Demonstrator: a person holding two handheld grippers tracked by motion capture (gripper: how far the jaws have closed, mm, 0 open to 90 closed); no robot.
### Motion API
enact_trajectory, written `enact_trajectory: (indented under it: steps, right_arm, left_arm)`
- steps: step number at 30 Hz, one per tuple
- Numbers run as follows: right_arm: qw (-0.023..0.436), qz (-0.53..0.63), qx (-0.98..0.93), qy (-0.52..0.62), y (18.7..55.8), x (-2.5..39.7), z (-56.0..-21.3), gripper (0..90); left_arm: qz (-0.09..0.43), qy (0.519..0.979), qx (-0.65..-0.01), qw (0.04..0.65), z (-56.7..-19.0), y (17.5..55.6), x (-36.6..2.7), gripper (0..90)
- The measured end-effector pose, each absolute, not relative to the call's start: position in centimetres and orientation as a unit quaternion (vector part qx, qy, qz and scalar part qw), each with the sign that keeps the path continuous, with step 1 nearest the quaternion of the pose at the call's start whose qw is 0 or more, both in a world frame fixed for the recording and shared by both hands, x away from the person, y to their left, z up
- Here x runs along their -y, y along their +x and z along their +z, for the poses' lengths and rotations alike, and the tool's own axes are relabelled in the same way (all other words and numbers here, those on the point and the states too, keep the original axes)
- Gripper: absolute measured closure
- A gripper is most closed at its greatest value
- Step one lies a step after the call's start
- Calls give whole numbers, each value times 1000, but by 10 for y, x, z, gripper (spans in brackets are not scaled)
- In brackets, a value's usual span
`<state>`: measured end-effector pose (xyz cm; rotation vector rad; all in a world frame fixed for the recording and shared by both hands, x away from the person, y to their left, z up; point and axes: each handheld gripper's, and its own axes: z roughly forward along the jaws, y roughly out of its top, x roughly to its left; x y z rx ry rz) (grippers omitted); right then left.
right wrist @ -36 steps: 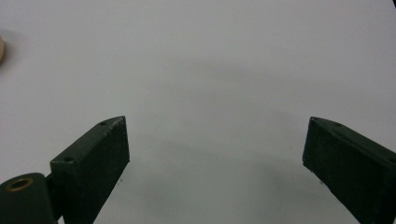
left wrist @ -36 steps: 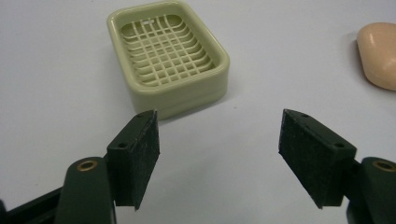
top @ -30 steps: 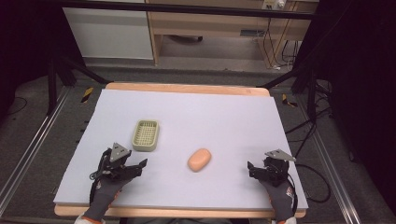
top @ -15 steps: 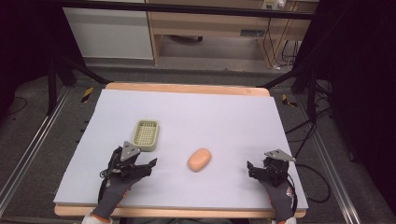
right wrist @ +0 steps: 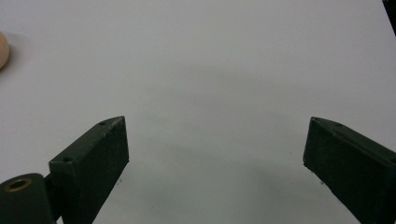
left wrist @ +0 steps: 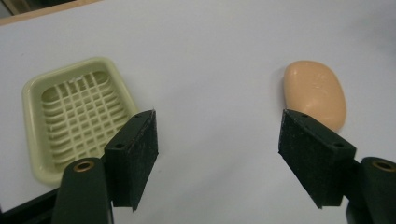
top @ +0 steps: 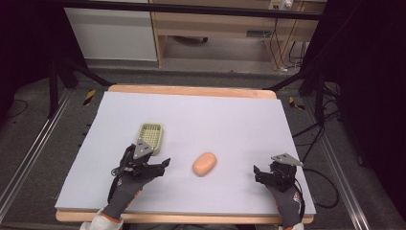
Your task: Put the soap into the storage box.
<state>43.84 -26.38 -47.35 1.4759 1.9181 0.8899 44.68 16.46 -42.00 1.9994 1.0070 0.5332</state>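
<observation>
A peach bar of soap (top: 204, 164) lies on the white table sheet (top: 230, 120), right of a pale green slotted soap dish (top: 151, 135) with nothing in it. My left gripper (top: 157, 163) sits just in front of the dish and left of the soap, open and holding nothing. In the left gripper view the gripper (left wrist: 218, 126) points at the bare sheet between the dish (left wrist: 74, 116) and the soap (left wrist: 315, 95). My right gripper (top: 262, 173) rests near the front right of the table, open over bare sheet (right wrist: 217, 126). The soap's edge (right wrist: 2, 49) shows far left there.
The sheet covers a wooden table whose edge (top: 191, 90) shows at the back. Metal frame legs (top: 316, 81) and cables (top: 325, 182) stand around the table on the floor. A cabinet (top: 110, 33) is behind.
My left gripper has moved forward and to the right, up to the front of the dish and closer to the soap. The right gripper has stayed put.
</observation>
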Motion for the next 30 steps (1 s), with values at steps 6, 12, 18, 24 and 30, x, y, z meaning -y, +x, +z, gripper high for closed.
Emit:
enact_trajectory:
  steps: [6, 12, 18, 24, 30]
  right_arm:
    - [278, 332, -715, 549, 438, 264, -473, 71]
    - [278, 331, -715, 549, 438, 263, -473, 71]
    - [278, 331, -715, 549, 438, 263, -473, 71]
    - [278, 330, -716, 548, 439, 264, -473, 71]
    - [279, 329, -717, 547, 439, 264, -473, 71]
  left_arm:
    - [207, 804, -382, 406, -417, 449, -146, 272]
    - [205, 811, -371, 403, -417, 450, -129, 267]
    - [197, 817, -364, 402, -418, 453, -116, 264]
    - [192, 824, -357, 397, -422, 458, -100, 261]
    - [189, 828, -352, 394, -425, 461, -87, 258]
